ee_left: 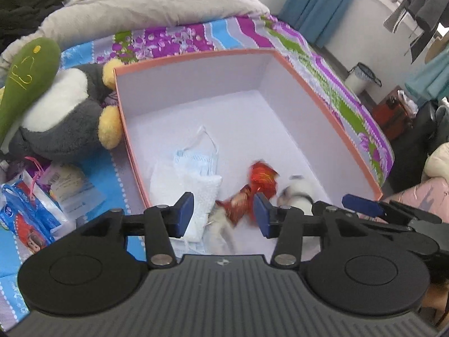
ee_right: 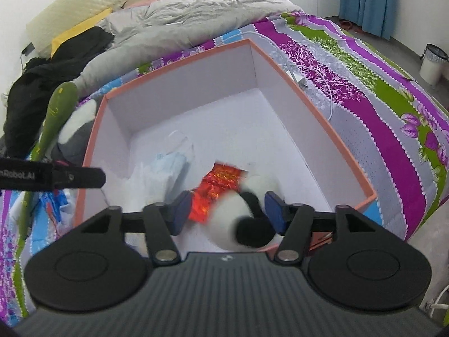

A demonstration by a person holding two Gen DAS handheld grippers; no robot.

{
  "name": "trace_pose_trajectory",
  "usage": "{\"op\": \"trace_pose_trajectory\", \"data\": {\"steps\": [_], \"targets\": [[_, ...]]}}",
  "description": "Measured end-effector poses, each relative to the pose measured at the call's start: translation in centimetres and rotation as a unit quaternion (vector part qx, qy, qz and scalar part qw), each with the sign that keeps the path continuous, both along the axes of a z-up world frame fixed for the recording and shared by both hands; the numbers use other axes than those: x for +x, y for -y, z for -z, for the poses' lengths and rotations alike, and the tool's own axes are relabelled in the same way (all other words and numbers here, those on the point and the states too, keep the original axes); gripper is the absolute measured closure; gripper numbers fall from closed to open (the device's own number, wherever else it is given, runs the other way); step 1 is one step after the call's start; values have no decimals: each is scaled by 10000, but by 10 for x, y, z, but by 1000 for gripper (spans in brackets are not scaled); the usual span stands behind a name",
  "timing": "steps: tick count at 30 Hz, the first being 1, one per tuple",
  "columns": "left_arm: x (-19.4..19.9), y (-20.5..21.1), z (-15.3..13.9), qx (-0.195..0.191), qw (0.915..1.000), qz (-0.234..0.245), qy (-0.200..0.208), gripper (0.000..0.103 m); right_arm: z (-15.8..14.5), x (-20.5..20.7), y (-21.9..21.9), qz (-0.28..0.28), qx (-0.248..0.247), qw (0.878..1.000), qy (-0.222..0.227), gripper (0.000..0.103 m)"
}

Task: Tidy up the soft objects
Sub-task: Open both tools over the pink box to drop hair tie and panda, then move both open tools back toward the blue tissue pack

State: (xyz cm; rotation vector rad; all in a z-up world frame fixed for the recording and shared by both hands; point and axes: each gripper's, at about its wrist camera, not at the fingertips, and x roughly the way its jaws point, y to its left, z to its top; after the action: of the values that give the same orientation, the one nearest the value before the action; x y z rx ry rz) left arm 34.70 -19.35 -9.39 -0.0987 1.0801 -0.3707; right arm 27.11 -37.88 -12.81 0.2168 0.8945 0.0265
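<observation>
A: Both grippers hang over the box [ee_left: 193,56]. The left gripper [ee_left: 224,213] stands spread, nothing pinched; the right gripper [ee_right: 227,210] is spread too, the panda toy [ee_right: 241,213] loose between its pads.

B: So the toy is in the box?

A: At the near right, blurred, beside the mask [ee_left: 196,160] and towel [ee_left: 202,193].

B: Handling?

A: Probably light and squashy. Pinch its red jacket [ee_left: 252,188] or body; a paw might slip.

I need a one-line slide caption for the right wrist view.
Right gripper open above a panda plush in red clothing inside the pink box on the bed.
</observation>
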Motion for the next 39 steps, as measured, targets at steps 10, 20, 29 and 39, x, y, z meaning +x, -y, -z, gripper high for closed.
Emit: {"op": "trace_pose_trajectory", "data": {"steps": [10, 20, 29, 39], "targets": [[-36, -5, -50, 127, 9962, 239, 829, 50, -34, -16, -14, 22, -79, 9985, 534, 36], [-89, -27, -113, 34, 9845, 206, 1744, 50, -93, -56, -33, -171, -150, 9884, 1504, 36], [-130, -69, -135, -265, 9794, -195, 1992, 50, -119, -87, -57, -412, 37, 9792, 1985, 36], [-159, -114, -125, -266, 9793, -498, 1946, 50, -114, -107, -96, -771, 154, 9746, 2097, 36]]}}
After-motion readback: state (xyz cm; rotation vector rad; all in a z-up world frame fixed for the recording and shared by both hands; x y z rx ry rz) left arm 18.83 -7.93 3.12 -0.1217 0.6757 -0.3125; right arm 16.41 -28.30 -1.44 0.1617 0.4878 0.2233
